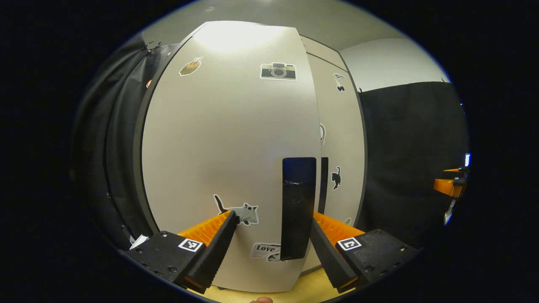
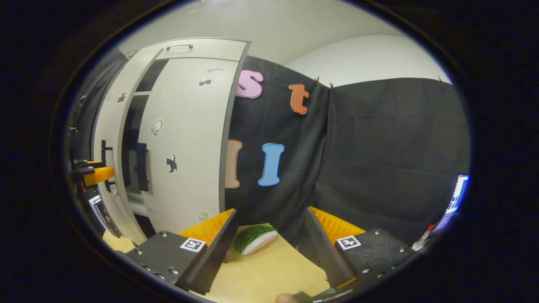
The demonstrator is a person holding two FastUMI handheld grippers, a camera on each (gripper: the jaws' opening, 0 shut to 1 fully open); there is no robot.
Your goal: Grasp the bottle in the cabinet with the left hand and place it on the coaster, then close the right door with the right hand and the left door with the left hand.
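Left gripper view: your spread left gripper [image 1: 271, 235] faces the nearly shut left door [image 1: 227, 151] by its dark handle [image 1: 298, 206]. Your right gripper [image 2: 269, 235], also spread, hangs near the right door [image 2: 185, 139]; only the final push looks left.

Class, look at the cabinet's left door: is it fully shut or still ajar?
Ajar. In the right gripper view, a dark gap shows between the left door and the right door.

Left door [image 1: 227, 147] close ahead of the left gripper [image 1: 271, 227] blocks the cabinet interior; its bottom edge is cut off below the fingers. A "Love" sticker [image 1: 266, 251] is half covered by the door's dark handle [image 1: 298, 208]. Off to the right gripper's [image 2: 269, 229] left, shelves behind the right door [image 2: 189, 134] too dark to tell.
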